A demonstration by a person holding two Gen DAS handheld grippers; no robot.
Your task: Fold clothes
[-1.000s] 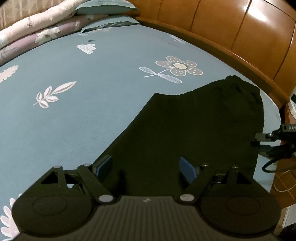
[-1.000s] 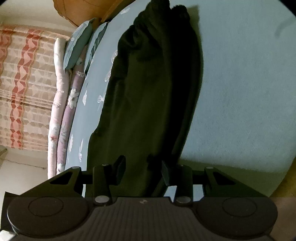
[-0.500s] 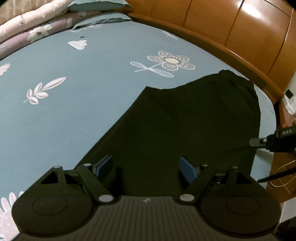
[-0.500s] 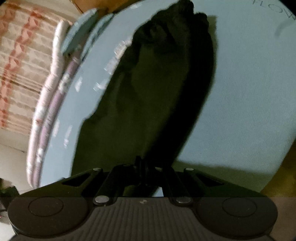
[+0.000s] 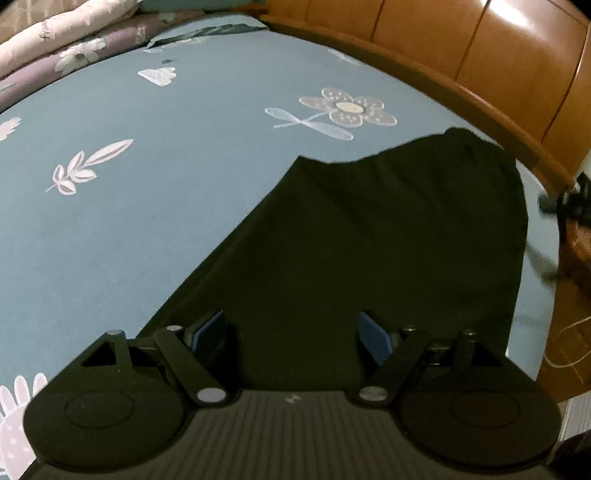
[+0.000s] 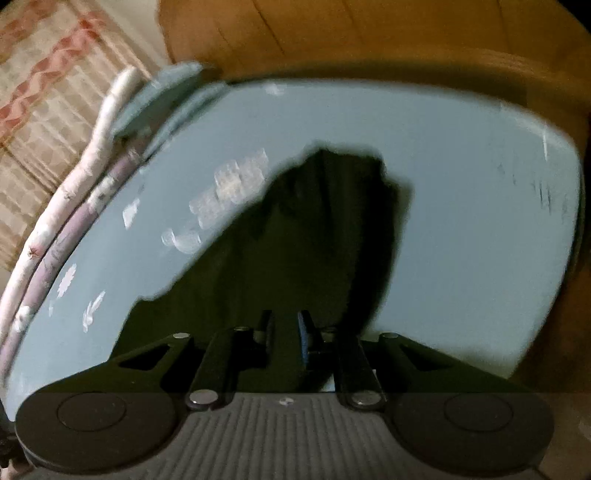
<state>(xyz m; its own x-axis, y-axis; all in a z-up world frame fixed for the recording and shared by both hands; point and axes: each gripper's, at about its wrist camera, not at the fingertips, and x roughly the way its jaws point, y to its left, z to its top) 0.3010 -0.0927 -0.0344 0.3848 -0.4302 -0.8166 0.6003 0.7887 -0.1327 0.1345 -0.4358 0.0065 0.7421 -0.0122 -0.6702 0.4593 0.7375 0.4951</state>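
Left wrist view first. The left gripper has its jaws spread wide, nothing between the blue pads, and it sits right above the near end of the black garment. That garment is lying pretty flat on the bed, which has a blue sheet printed with white flowers and leaves. It runs from just under the gripper up toward the far right corner of the bed, hugging the right edge. Its far end almost meets the wooden headboard that curves along the top right. A rolled-up floral quilt sits along the far left edge, with a pillow next to it at the far end. Past the right edge of the bed there's a dark blurry thing, too smeared to make out.

Right wrist view is really motion-blurred, fair warning. The right gripper has its jaws pulled close together, and dark fabric fills the narrow gap, so it looks clamped on the near end of the black garment. From there the cloth stretches away across the middle of the bed, narrowing to a point toward the far edge. The quilt runs down the left edge, and the wooden headboard fills the top.
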